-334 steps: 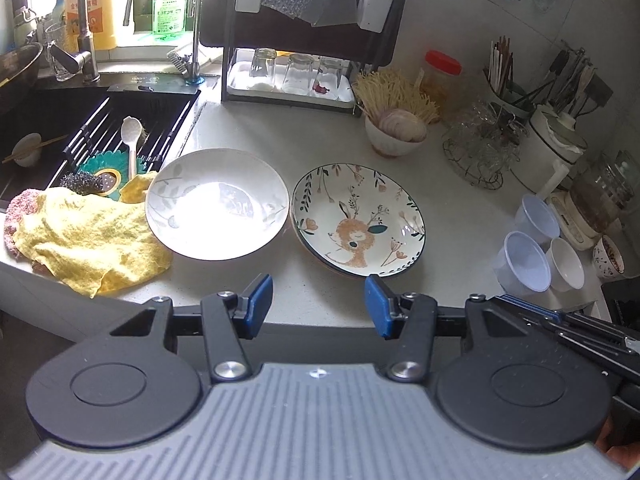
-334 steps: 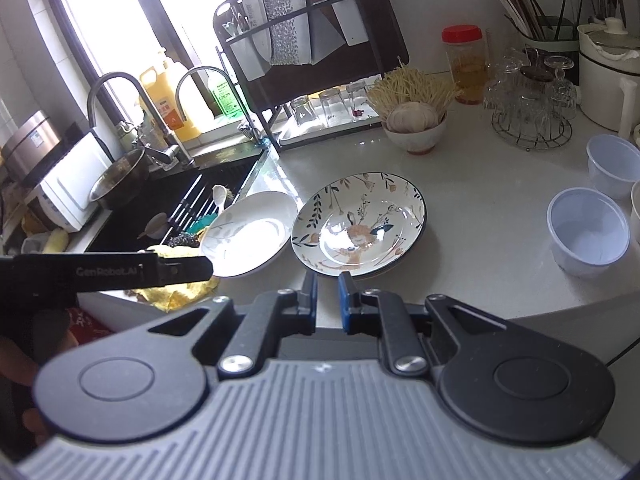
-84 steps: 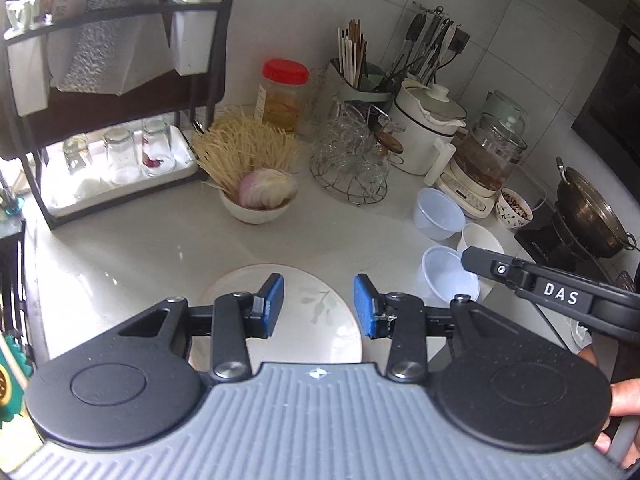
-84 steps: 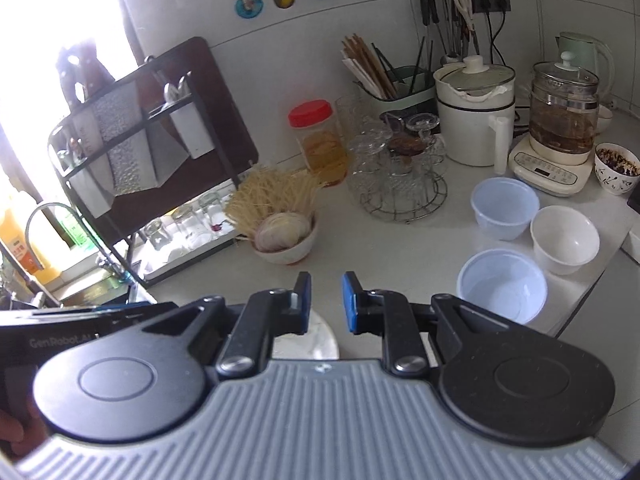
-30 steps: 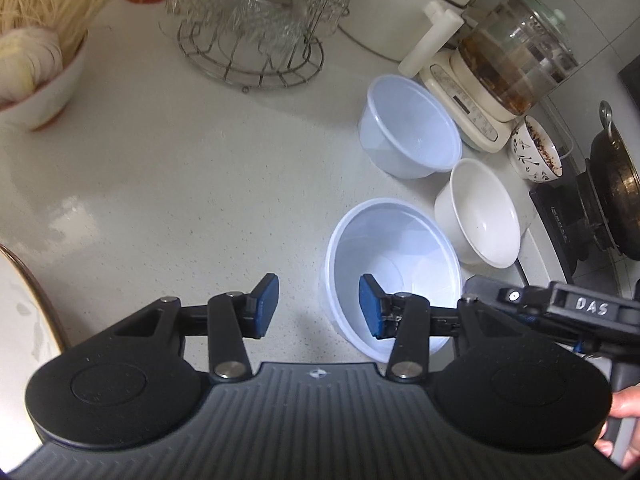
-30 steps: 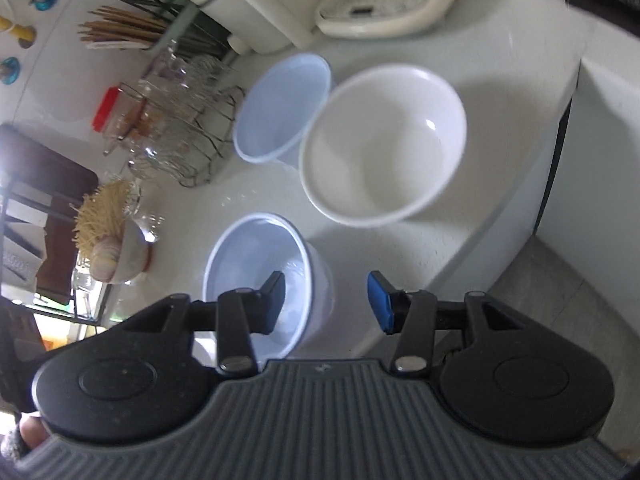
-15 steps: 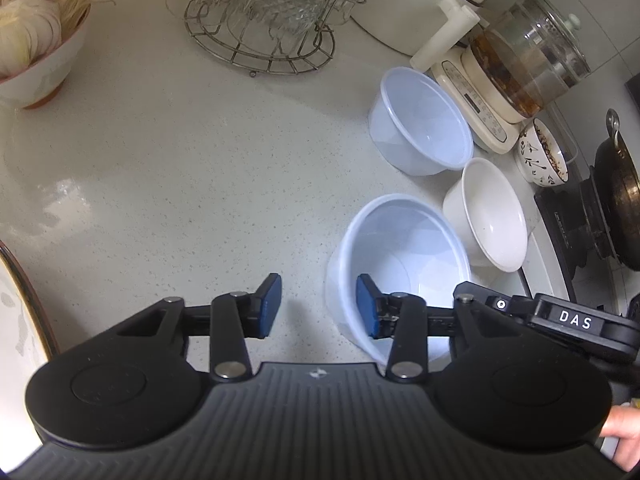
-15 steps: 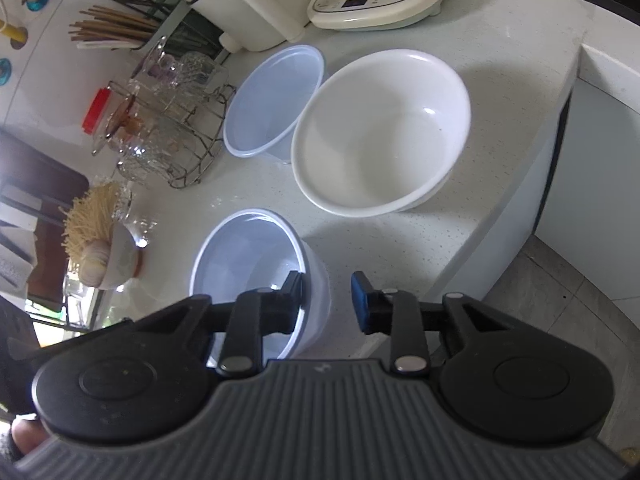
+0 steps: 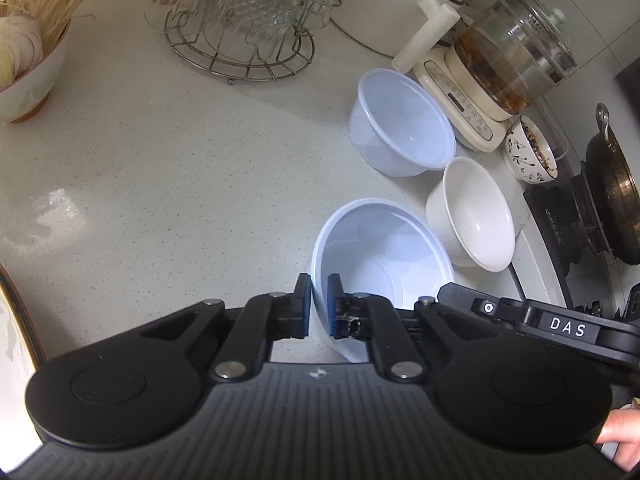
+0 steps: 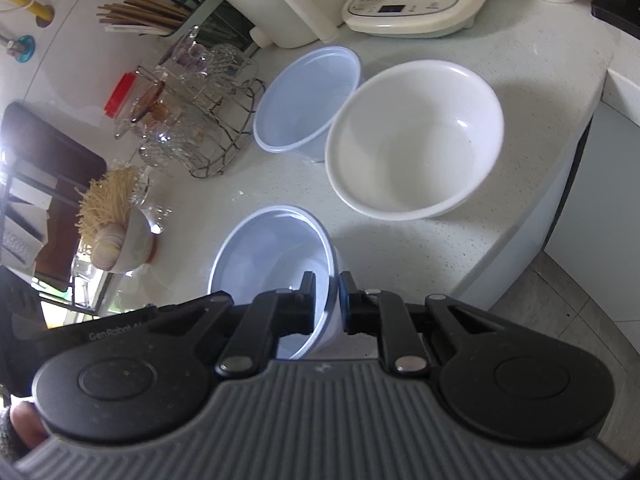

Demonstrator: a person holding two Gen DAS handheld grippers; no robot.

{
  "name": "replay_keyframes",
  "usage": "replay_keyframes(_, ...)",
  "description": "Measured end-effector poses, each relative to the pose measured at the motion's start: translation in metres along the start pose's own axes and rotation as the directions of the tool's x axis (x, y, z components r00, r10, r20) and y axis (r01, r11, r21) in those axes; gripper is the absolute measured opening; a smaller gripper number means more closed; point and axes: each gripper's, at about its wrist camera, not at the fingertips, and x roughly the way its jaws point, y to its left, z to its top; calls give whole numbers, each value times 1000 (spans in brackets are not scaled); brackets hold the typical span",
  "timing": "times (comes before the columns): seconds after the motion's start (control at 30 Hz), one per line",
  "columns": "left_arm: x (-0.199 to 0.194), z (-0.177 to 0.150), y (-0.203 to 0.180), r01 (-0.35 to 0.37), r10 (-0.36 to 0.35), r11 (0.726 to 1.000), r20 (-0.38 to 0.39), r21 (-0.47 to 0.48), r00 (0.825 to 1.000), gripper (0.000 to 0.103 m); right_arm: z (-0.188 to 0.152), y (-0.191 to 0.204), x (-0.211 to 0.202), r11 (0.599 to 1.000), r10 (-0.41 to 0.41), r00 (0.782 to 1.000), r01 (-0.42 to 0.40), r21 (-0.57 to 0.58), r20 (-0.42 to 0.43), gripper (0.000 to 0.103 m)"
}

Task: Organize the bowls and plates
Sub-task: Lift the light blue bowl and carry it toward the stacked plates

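Observation:
A pale blue plastic bowl (image 9: 380, 248) stands near the counter's front edge. My left gripper (image 9: 319, 304) is shut on its left rim, and the right gripper's arm (image 9: 536, 320) shows beside it. In the right wrist view my right gripper (image 10: 327, 304) is shut on the right rim of the same bowl (image 10: 272, 256). A second pale blue bowl (image 9: 400, 120) (image 10: 304, 96) stands further back. A white ceramic bowl (image 9: 472, 216) (image 10: 416, 136) stands beside them. A plate's edge (image 9: 16, 344) shows at far left.
A wire rack of glass cups (image 9: 244, 20) (image 10: 192, 116), a bowl of noodles and onion (image 9: 28, 40) (image 10: 116, 220), a glass kettle on its base (image 9: 504, 56), a patterned bowl (image 9: 532, 152) and a dark wok (image 9: 612, 204) surround the bowls. The counter edge (image 10: 532, 216) drops off at right.
Both grippers have closed on opposite rims of the near blue bowl; half a second ago the left was open and the right was narrowing.

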Motion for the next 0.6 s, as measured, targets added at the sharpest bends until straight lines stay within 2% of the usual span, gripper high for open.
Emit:
replay_keyframes(0.3,-18,-3,10,-15,16,999,31,-35,999,10,4,15,3,998,36,999,-37,-56,-9,15)
replay_keyframes(0.6,-49,-12,35,-87,94,991,69,-100,993,10,3,52,21,980,88,993,-101,-174,-77,15)
